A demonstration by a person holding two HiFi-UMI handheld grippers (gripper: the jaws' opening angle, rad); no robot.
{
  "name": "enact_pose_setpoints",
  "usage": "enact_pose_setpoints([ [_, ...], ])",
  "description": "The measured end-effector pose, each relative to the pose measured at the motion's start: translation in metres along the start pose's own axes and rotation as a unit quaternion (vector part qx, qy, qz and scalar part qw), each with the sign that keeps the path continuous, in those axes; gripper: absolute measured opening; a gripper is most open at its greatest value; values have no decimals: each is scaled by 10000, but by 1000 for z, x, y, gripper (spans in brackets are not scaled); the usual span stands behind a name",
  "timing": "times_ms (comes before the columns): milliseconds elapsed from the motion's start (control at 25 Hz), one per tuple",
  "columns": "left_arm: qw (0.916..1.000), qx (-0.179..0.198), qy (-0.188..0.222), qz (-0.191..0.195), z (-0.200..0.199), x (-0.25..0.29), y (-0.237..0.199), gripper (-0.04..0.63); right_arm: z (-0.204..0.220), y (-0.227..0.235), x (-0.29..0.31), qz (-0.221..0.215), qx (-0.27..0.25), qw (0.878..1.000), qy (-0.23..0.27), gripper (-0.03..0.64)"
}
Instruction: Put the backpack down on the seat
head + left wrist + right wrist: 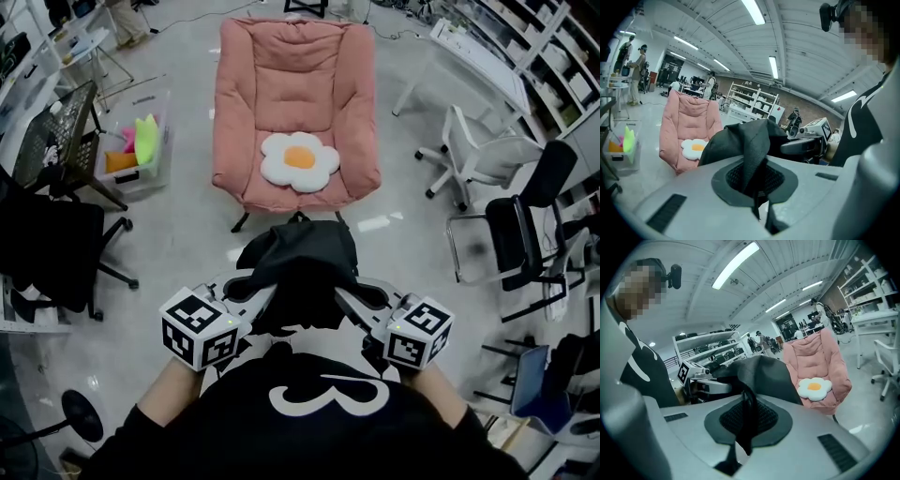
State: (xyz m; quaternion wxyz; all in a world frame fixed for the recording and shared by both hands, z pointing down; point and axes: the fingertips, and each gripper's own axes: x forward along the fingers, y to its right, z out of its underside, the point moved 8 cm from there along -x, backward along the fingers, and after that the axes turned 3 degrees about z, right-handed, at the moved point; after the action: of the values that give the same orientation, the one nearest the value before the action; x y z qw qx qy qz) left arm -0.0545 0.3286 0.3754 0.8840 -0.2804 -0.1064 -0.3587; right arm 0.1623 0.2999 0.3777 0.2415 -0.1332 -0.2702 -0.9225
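Both hands are raised in front of the person's chest, forearms reaching forward and angling inward, so the two grippers converge on the backpack point(300, 262) from either side. The left gripper point(255, 292) points ahead and a little downward. In the left gripper view its fingers point(717, 187) are pressed together on a fold of the bag's black fabric, which rises out of the pinch and drapes forward over the fingertips. The right gripper point(354, 302) mirrors this pose, tilted slightly down and turned in toward the left one. In the right gripper view its fingers point(785, 425) are closed on a dark strap or fold of the same bag. The backpack hangs between the two sets of fingertips, bunched and slack, held above the floor and close to the person's body. Beyond the fingertips, well apart from the bag, stands a pink padded chair point(295, 84). A white flower-shaped cushion with a yellow centre point(299, 161) lies on its seat. The bag has not yet reached the seat.
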Motion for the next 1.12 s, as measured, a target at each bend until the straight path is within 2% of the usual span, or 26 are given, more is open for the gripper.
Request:
enact_pose_setpoints([
  [360,9998,169,86,30,-26,-21,-40,12,-31,-11,39,183,-9,9998,45,20],
  [600,9997,183,141,-23,-35,-25,-63,12,-47,-7,63,152,-140,9998,-65,20],
  [800,9992,184,178,-307,-49,-16,-81,12,-63,13,84,174,-83,9998,-27,20],
  [1120,9987,141,144,-470,-78,13,-128,12,-91,61,124,-46,-31,10000,61,20],
])
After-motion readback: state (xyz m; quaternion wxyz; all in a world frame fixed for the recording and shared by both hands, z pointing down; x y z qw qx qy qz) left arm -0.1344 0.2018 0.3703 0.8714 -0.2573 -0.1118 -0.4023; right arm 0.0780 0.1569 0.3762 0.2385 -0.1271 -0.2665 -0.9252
